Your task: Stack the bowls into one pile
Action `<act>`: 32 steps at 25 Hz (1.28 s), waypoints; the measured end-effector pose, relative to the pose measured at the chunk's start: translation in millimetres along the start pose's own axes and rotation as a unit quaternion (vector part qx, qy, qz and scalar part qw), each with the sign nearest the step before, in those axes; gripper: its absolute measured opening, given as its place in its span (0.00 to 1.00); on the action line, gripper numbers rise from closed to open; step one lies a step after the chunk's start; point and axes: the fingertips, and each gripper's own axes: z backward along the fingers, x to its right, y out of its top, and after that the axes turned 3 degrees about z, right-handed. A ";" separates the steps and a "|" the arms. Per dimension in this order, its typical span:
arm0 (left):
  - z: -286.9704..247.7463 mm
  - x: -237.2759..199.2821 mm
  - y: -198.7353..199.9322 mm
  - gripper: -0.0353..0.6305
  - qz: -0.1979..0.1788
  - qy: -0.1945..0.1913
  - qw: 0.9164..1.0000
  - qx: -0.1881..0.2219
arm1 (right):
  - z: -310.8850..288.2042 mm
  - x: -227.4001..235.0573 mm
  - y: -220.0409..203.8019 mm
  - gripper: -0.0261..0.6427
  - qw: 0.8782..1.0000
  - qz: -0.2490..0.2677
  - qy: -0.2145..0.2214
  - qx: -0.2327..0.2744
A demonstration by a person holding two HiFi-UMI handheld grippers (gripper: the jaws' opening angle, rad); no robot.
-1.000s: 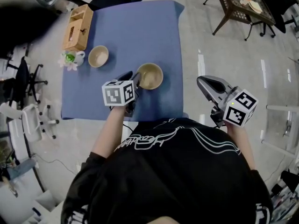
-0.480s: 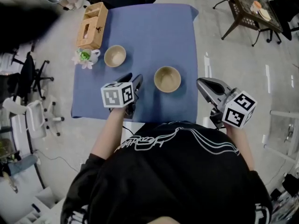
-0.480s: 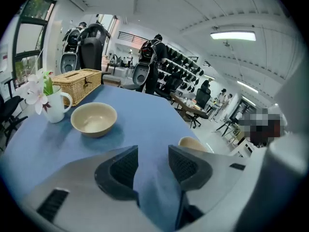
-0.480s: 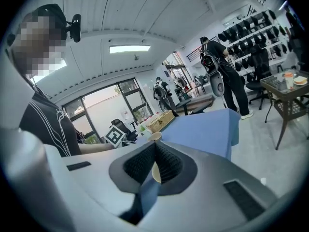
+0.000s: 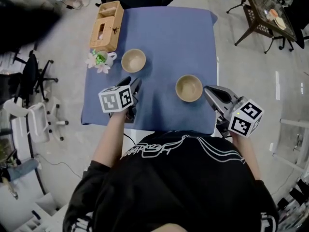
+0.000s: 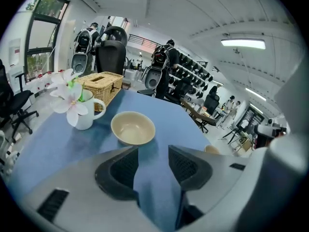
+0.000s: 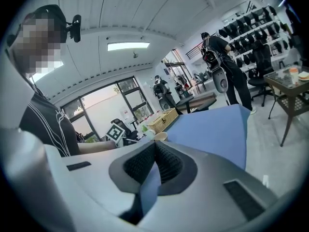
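Note:
Two beige bowls stand apart on the blue tablecloth [image 5: 164,37]. The far bowl [image 5: 133,60] [image 6: 133,128] is just ahead of my left gripper [image 5: 133,82] [image 6: 153,151]. Its jaws have just been opening and now stand open with nothing between them. The near bowl [image 5: 189,88] sits by the table's right front, and its rim [image 6: 211,149] peeks past the left gripper's right jaw. My right gripper [image 5: 208,89] [image 7: 155,146] hovers just right of that bowl, shut and empty. A bowl rim [image 7: 160,137] shows above its pads.
A white mug with a flower [image 5: 102,60] [image 6: 82,108] and a wicker tissue box [image 5: 106,25] [image 6: 101,83] stand at the table's left edge. Office chairs [image 5: 38,76] are to the left, a dark side table [image 5: 268,13] to the right.
The left gripper, at the near bowl's rim a second ago, is now well left of it, below the far bowl. The right gripper has come close to the near bowl's right side.

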 end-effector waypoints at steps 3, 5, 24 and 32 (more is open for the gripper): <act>-0.6 -25.3 9.9 0.34 0.012 0.021 1.000 0.011 | -10.1 -1.5 -0.4 0.08 1.000 -0.004 -0.004 -0.002; -3.2 -42.2 16.0 0.34 0.021 0.035 0.999 0.016 | -17.5 -3.2 0.3 0.08 1.000 -0.005 -0.005 -0.003; -48.2 -103.7 44.3 0.33 0.086 0.072 0.994 0.014 | -40.2 1.2 -3.6 0.08 0.999 -0.013 -0.032 -0.012; -54.2 -112.4 42.0 0.16 0.094 0.088 0.992 0.001 | -38.7 4.1 -9.0 0.08 0.999 -0.019 -0.039 -0.016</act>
